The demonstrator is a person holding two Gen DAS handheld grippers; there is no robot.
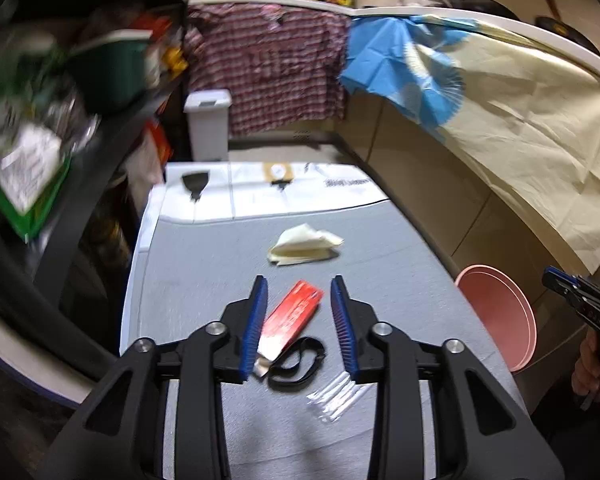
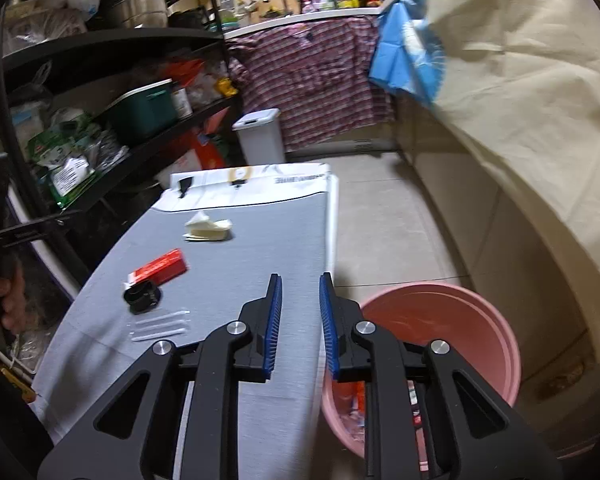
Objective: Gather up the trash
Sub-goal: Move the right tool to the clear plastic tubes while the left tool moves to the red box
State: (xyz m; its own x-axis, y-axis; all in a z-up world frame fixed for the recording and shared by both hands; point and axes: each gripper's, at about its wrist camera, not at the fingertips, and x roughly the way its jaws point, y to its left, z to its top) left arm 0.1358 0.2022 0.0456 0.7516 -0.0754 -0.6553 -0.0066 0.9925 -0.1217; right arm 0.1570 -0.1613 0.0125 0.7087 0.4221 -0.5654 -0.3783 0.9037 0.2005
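A red wrapper (image 1: pixel 294 317) lies on the grey table (image 1: pixel 380 248), between the open jaws of my left gripper (image 1: pixel 300 284), which hovers just above it. A black band (image 1: pixel 298 364) and a clear plastic wrapper (image 1: pixel 334 396) lie nearer, and a crumpled cream tissue (image 1: pixel 304 244) farther. In the right wrist view the red wrapper (image 2: pixel 160 267), black band (image 2: pixel 142 298), clear wrapper (image 2: pixel 160 326) and tissue (image 2: pixel 208 228) lie left of my right gripper (image 2: pixel 300 282). It is open and empty above the table's right edge, beside the pink bucket (image 2: pixel 440 312) holding some trash.
A black shelf rack (image 2: pixel 100 80) full of goods stands left of the table. A white lidded bin (image 2: pixel 260 136) and a plaid cloth (image 2: pixel 312 80) are beyond it. A cream sheet (image 2: pixel 520 100) drapes the counter on the right. White paper (image 1: pixel 268 188) covers the table's far end.
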